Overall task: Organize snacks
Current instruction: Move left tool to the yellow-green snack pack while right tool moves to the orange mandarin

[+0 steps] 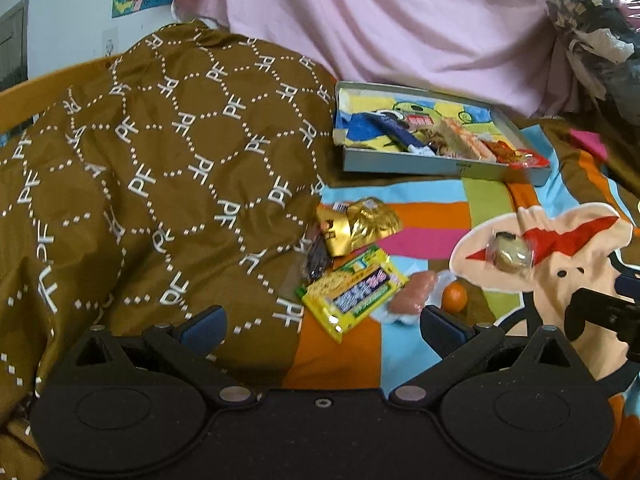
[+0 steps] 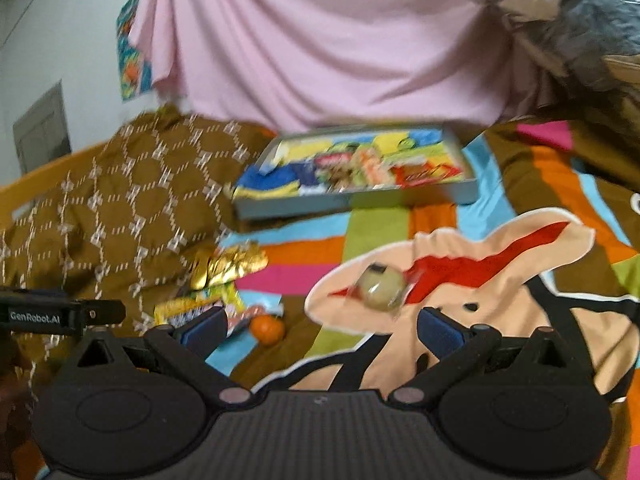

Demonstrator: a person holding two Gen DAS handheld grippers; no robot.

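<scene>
1. We are holding the left gripper point(image 1: 322, 326) nearest to us, fingers spread and carrying nothing, above the near left of the striped bedspread point(image 1: 428, 200).
2. We are holding the right gripper point(image 2: 322, 326) alongside on the right, fingers likewise spread and carrying nothing, over the cartoon figure printed on the bedspread.
3. We are seeing, just beyond the left gripper, a loose group still waiting to be put away: a yellow noodle packet point(image 1: 352, 290), a pink sausage pack point(image 1: 412, 294) touching its right edge, and a small orange point(image 1: 454, 297) just to the right of that.
4. We are finding a round wrapped pastry point(image 2: 380, 286) lying apart on the right, directly ahead of the right gripper.
5. We are noting a gold foil packet point(image 1: 356, 226) and a dark wrapper point(image 1: 316, 260) slightly farther, against the brown quilt point(image 1: 160, 160) on the left.
6. We are seeing the grey tray point(image 1: 420, 166) farthest away, already holding several packets; the task is partly done, we judge, with about six items left.
</scene>
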